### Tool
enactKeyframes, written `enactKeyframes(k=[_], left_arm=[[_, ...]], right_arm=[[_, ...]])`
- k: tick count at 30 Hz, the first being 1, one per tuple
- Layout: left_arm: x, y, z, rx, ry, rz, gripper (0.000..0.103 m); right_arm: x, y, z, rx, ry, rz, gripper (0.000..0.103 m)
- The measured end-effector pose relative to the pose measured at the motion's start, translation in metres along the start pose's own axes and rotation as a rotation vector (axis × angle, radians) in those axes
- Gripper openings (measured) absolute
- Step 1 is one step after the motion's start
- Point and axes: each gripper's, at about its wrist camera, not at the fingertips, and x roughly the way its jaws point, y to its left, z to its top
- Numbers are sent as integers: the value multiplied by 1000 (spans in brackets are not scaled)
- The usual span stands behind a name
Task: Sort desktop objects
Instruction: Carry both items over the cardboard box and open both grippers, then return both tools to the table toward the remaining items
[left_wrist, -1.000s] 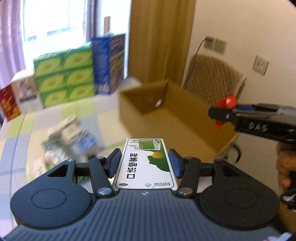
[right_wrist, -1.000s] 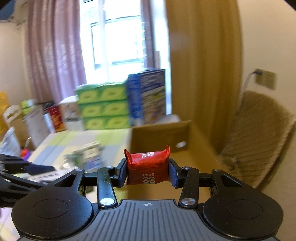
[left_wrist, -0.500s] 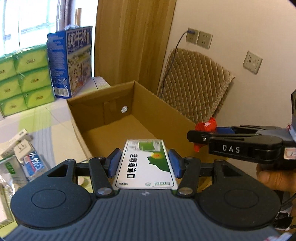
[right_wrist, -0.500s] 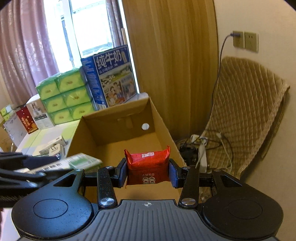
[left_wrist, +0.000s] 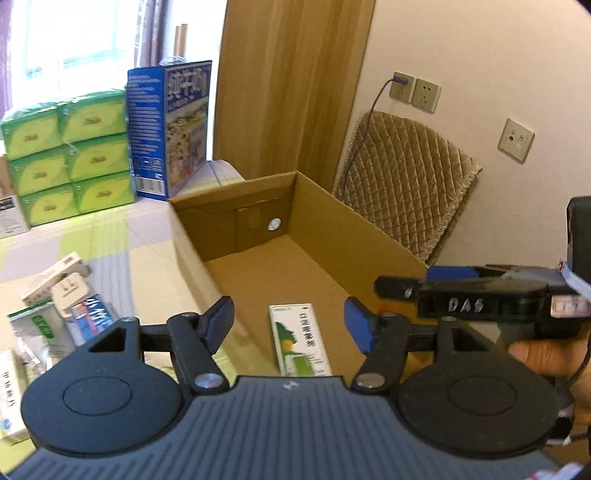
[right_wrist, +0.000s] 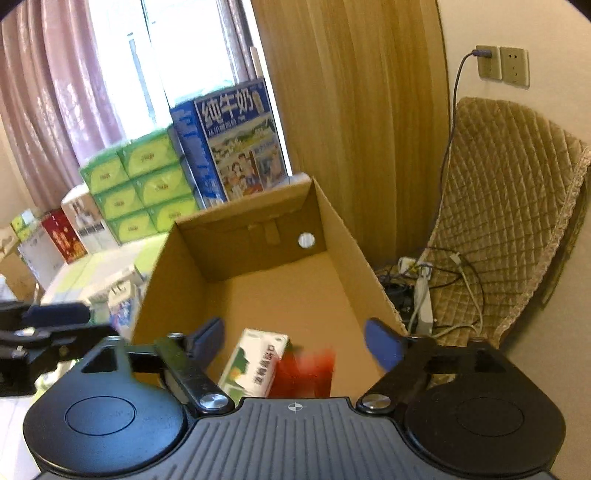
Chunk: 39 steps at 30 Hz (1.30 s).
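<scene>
I have both grippers over the open brown cardboard box (left_wrist: 332, 236), which fills the middle of each wrist view. My left gripper (left_wrist: 291, 325) has its jaws spread wide with nothing between the blue pads (left_wrist: 221, 323); in the left wrist view the white-and-green flat medicine carton (left_wrist: 299, 339) lies on the box floor at lower centre, seen through that gap and touching neither pad. My right gripper (right_wrist: 295, 341) is likewise released, its jaws well apart. In the right wrist view, at bottom centre, the same white-and-green carton (right_wrist: 255, 362) sits tilted, and just beside it on the right is the red foil snack packet (right_wrist: 306, 373), blurred, clear of both pads; I cannot tell whether it is resting on the box floor. In the left wrist view the right gripper (left_wrist: 491, 299) reaches in from the right edge, black with white lettering, and a person's hand (left_wrist: 543, 354) grips it at lower right. Outside the box, at the left of that frame, a heap of small white and blue cartons (left_wrist: 62, 306) lies on the pale checked tablecloth (left_wrist: 122, 236). Behind them, in the upper left, stand stacked green tissue packs (left_wrist: 66, 155) and an upright blue milk carton box (left_wrist: 170, 129).
</scene>
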Motion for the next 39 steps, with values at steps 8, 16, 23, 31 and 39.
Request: enactKeyframes(k=[8, 16, 23, 31, 39], left_arm=[[-58, 32, -16, -46, -8, 103, 72], [-133, 79, -39, -84, -21, 262, 83], [-184, 125, -70, -142, -35, 365, 94], [-197, 158, -101, -179, -23, 408, 98], [-172, 182, -124, -190, 7, 415, 100]], right_arm=[[-30, 25, 6, -16, -41, 40, 84], [-62, 79, 6, -78, -93, 142, 92], [-67, 134, -4, -168, -86, 209, 95], [-61, 180, -21, -266, -68, 237, 97], [-23, 211, -55, -382, -11, 250, 98]])
